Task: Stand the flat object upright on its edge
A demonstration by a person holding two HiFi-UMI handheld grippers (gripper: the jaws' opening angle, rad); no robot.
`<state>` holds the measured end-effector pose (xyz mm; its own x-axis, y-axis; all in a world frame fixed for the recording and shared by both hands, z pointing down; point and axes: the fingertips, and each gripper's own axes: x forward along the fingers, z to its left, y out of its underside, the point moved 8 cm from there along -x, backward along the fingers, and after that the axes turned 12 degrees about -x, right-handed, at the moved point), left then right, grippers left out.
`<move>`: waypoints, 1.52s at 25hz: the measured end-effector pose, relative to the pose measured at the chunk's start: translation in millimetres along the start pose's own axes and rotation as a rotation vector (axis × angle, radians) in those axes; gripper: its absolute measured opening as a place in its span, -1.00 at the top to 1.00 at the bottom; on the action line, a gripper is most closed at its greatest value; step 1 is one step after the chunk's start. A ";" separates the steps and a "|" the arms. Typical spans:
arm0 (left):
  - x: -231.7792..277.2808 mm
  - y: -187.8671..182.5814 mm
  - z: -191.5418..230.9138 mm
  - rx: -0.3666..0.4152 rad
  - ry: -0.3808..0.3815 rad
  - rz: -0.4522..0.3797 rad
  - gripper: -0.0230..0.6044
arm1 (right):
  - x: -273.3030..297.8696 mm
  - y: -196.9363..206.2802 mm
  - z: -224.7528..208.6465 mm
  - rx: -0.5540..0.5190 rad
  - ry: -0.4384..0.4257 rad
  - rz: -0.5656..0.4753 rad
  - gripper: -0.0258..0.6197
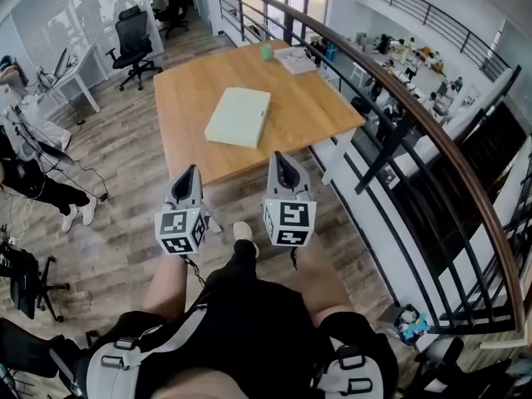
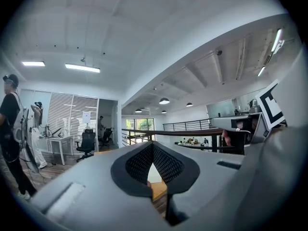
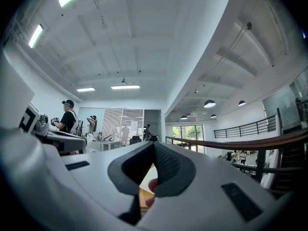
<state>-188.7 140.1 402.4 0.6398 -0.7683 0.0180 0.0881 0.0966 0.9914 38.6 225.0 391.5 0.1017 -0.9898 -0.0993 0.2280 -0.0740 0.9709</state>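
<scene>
A pale green flat box point(image 1: 238, 116) lies flat in the middle of the wooden table point(image 1: 307, 106). In the head view my left gripper point(image 1: 189, 173) and right gripper point(image 1: 279, 158) hang side by side just short of the table's near edge, over the floor, both pointing at the box. Both are shut with nothing between the jaws. In the left gripper view the jaws point(image 2: 152, 146) meet at the tips, and a sliver of the pale box point(image 2: 153, 176) shows below them. The right gripper view shows the same: jaws point(image 3: 154, 146) together, with the box point(image 3: 150, 177) peeking through.
A small green cup point(image 1: 265, 51) and a book or papers point(image 1: 296, 60) sit at the table's far edge. A curved wooden railing point(image 1: 416, 106) with black bars runs along the right. An office chair point(image 1: 133, 44) and a person point(image 1: 25, 169) are off to the left.
</scene>
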 end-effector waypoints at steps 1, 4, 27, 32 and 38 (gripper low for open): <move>6.9 0.5 1.9 -0.002 0.004 -0.002 0.93 | 5.1 1.6 -1.3 -0.004 0.002 -0.003 0.93; 31.9 2.3 8.5 0.000 0.015 -0.003 0.93 | 24.4 4.9 -6.7 -0.014 0.012 -0.012 0.93; 303.5 -6.2 74.2 -0.028 0.083 0.061 0.93 | 270.8 54.4 -82.1 0.001 0.030 0.098 0.92; 353.2 -11.6 96.5 -0.047 0.071 0.074 0.93 | 328.0 61.4 -94.3 0.013 0.017 0.114 0.92; 391.9 -0.6 126.4 -0.059 0.051 0.114 0.93 | 372.6 81.5 -91.4 0.029 0.000 0.152 0.92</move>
<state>-34.6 -241.1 425.2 0.6863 -0.7170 0.1220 0.0563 0.2196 0.9740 183.6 -138.7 413.7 0.1333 -0.9898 0.0496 0.1816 0.0736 0.9806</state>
